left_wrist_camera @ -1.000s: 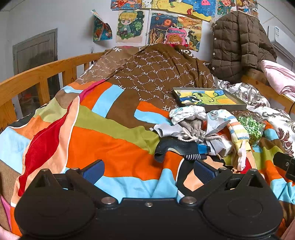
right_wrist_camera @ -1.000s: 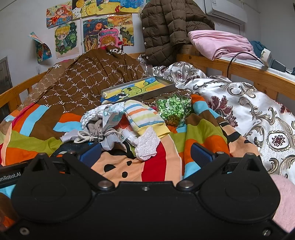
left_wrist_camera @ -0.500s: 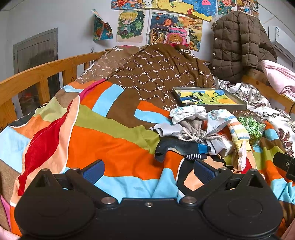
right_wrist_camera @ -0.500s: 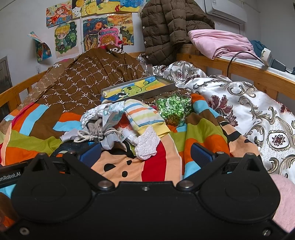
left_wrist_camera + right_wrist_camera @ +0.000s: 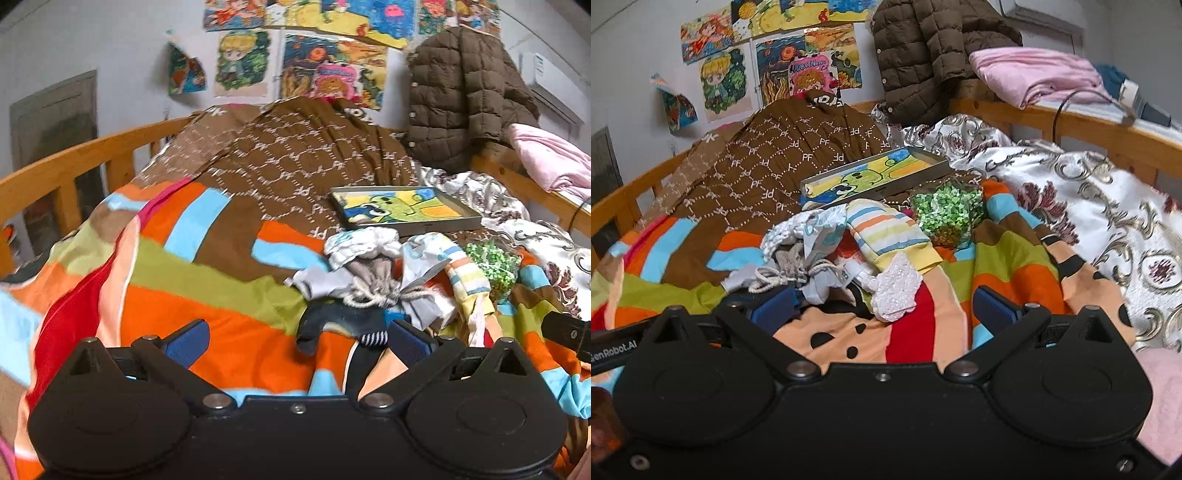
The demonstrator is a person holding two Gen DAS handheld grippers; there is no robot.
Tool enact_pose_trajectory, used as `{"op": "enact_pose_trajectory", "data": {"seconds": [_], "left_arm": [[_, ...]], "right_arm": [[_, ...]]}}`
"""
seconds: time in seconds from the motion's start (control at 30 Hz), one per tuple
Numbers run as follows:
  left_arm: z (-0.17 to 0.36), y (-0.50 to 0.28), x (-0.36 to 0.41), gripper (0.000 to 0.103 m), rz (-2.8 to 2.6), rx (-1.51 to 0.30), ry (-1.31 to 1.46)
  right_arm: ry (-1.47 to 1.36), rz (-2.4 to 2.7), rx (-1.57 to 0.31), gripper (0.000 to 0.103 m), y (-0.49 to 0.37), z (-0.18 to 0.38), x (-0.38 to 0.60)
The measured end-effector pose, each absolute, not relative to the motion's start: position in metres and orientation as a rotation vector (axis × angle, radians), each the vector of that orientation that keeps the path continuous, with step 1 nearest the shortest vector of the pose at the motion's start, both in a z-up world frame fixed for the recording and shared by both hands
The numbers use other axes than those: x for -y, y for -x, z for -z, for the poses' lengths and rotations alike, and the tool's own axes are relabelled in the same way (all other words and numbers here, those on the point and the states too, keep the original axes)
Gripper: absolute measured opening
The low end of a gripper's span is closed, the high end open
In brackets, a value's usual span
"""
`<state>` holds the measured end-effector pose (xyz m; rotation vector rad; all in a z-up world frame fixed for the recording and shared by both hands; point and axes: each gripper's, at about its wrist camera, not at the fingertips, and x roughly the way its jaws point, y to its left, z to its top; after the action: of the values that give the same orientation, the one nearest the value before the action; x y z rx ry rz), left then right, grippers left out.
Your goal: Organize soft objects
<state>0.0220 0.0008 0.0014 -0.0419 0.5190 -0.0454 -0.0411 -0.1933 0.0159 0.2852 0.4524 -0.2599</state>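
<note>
Wall drawings [image 5: 314,62] at 12 o'clock | brown puffer jacket [image 5: 934,55] on wooden bed rail [image 5: 1071,122] at 1 o'clock | pink blanket [image 5: 1034,77] at 2 o'clock

Dark sock [image 5: 343,321]: near end hidden behind the left claw's [image 5: 295,341] right finger; its form is hard to make out.
Pile of small clothes [image 5: 842,251]: pieces overlap, so the count cannot be told.
Right claw [image 5: 882,308]: left finger covers the near edge of the pile.
Wall drawings [image 5: 325,14]: top row cut off by the frame edge.
Pink item [image 5: 1160,391]: cut off at the lower right, kind unclear.
Brown quilt [image 5: 295,155]: print blurred in the left wrist view.
</note>
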Motion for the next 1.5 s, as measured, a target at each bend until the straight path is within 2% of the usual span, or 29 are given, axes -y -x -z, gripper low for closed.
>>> {"op": "enact_pose_trajectory", "data": {"seconds": [0.23,0.4,0.57,0.8,1.13,1.27,1.37,1.5], "left_arm": [[0.001,-0.053,0.01,0.102,0.159,-0.514,-0.071],[0.016,-0.081,0.011,0.102,0.24,-0.581,-0.127],[0.032,-0.111,0.015,0.102,0.309,-0.654,-0.117],[0.052,-0.138,0.027,0.096,0.391,-0.685,-0.15],[0.076,-0.164,0.021,0.079,0.455,-0.761,-0.065],[0.08,-0.166,0.022,0.076,0.457,-0.768,-0.07],[0.08,-0.167,0.022,0.069,0.455,-0.774,-0.053],[0.078,-0.166,0.023,0.055,0.45,-0.769,-0.053]], "right_arm": [[-0.232,0.229,-0.444,0.103,0.017,-0.015,0.208],[-0.183,0.207,-0.443,0.103,-0.004,-0.011,0.212],[-0.217,0.16,-0.5,0.103,-0.02,0.0,0.215],[-0.161,0.149,-0.581,0.103,-0.044,0.014,0.212],[-0.001,0.17,-0.676,0.102,-0.077,0.03,0.19],[0.044,0.185,-0.679,0.102,-0.081,0.032,0.182],[0.058,0.19,-0.682,0.102,-0.086,0.034,0.177],[0.08,0.2,-0.677,0.1,-0.094,0.038,0.17]]}}
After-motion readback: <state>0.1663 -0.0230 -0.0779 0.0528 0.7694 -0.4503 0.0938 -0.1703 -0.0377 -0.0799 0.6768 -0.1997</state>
